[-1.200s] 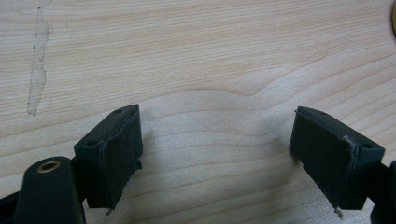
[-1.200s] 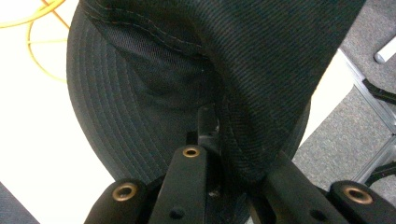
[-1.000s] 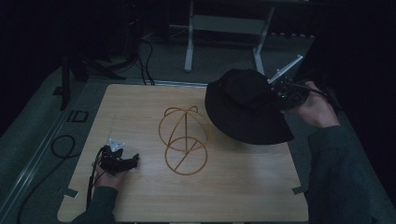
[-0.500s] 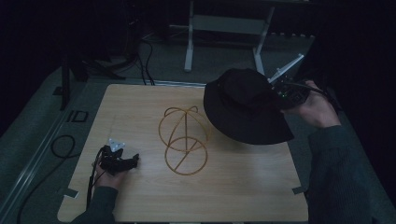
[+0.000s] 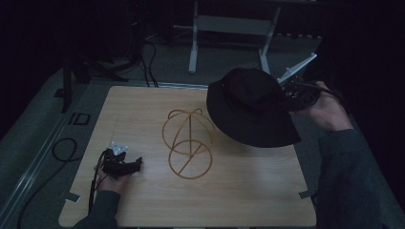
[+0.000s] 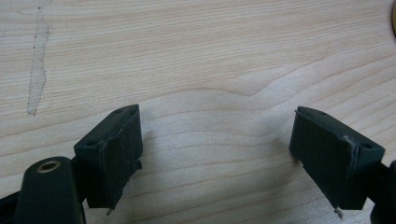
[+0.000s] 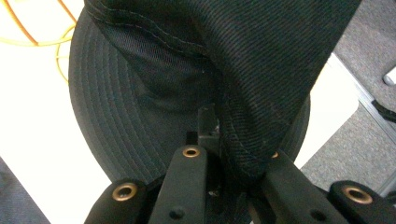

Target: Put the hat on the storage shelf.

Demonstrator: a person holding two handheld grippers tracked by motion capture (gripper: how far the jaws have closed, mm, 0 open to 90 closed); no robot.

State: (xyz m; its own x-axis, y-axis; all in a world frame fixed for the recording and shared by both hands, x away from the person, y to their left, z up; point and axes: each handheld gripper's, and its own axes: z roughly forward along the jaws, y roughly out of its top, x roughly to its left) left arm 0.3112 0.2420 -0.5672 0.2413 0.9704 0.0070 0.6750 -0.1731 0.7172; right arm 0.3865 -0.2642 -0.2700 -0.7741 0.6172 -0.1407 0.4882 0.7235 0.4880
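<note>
Hat (image 5: 250, 112): black bucket type, stitched brim. Held aloft over the right part of the surface (image 5: 143, 109), tilted, brim edge hanging just right of the wire frame and apart from it. In the right gripper view the hat (image 7: 261, 60) fills the upper field, its brim folded down into the jaws.

Right gripper (image 5: 293, 98): in the person's right hand (image 5: 327, 112), at the hat's far-right edge. Jaws clenched on the brim fabric; the right gripper (image 7: 233, 158) pinches a fold of cloth.

Frame (image 5: 187, 143): gold wire, domed, with a round base ring. Stands at the surface's middle, bare.

Left gripper (image 5: 136, 163): in the left hand (image 5: 112, 179), resting low at the near-left of the surface, well apart from the frame. Jaws released, spread wide over bare wood, nothing between them; seen close as the left gripper (image 6: 217, 154).
</note>
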